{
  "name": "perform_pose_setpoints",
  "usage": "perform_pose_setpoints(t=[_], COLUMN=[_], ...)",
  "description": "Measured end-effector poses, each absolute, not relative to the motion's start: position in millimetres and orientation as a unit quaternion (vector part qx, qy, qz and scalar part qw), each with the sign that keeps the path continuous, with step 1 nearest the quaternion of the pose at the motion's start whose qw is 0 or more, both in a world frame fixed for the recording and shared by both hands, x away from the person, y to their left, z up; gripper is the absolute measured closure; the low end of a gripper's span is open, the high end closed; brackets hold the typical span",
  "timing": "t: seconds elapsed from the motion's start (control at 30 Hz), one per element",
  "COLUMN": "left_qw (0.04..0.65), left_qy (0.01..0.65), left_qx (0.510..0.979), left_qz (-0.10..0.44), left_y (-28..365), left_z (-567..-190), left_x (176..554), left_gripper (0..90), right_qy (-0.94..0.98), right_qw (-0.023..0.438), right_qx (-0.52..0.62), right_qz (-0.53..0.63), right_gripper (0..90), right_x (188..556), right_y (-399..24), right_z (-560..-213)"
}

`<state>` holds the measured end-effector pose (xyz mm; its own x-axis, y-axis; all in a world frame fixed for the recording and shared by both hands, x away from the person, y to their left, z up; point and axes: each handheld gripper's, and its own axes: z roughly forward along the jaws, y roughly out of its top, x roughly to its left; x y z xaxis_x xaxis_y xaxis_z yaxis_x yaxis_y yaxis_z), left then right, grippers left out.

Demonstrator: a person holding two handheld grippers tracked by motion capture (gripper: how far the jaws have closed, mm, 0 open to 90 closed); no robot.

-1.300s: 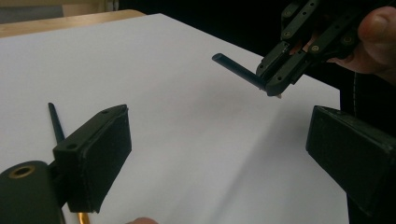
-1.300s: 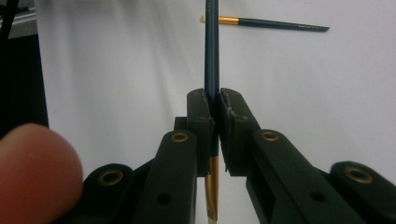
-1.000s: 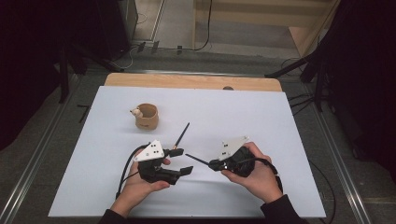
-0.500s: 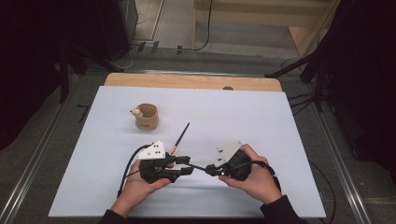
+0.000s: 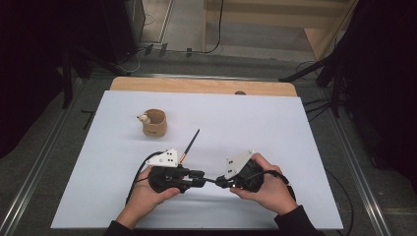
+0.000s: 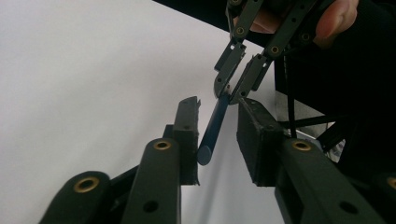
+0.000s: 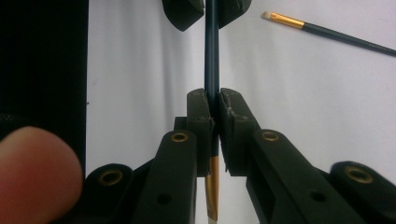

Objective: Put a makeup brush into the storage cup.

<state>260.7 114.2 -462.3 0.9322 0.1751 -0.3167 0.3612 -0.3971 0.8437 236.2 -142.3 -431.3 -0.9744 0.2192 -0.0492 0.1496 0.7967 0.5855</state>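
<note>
Handover near the desk's front edge: right gripper point(image 7: 212, 116) clamps the paintbrush point(image 7: 211, 56), left gripper point(image 6: 219, 135) jaws just closing around its handle, not yet pressing; centre, then squeeze.

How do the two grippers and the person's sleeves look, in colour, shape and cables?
Both the left gripper and the right gripper are black, each with a pale grey three-cornered plate on top and a black cable trailing behind. Their jaws are flat black bars with brass-coloured rivets, ending in dark rectangular pads. The sleeves are dark.
</note>
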Motion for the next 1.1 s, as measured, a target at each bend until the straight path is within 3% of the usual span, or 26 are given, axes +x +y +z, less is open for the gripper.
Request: perform_pose_setpoints(t=[0.17,0.53,0.63,1.1], left_qw=[0.522,0.534,0.534,0.539], left_qy=[0.163,0.149,0.150,0.186], left_qx=[0.832,0.824,0.824,0.820], left_qz=[-0.097,-0.117,-0.112,-0.053], left_y=[115,117,119,130], left_z=[-464,-461,-461,-458], left_x=[263,263,263,265], left_gripper=[72.1,85.8,85.9,85.9], right_qy=[0.946,0.945,0.938,0.907], right_qw=[0.057,0.060,0.068,0.113], right_qx=[0.097,0.081,0.093,0.162], right_qz=[0.305,0.310,0.326,0.371], right_gripper=[85.0,83.5,71.9,43.6], right_x=[236,236,237,242], right_y=[-144,-144,-146,-154], right_z=[-431,-432,-432,-432])
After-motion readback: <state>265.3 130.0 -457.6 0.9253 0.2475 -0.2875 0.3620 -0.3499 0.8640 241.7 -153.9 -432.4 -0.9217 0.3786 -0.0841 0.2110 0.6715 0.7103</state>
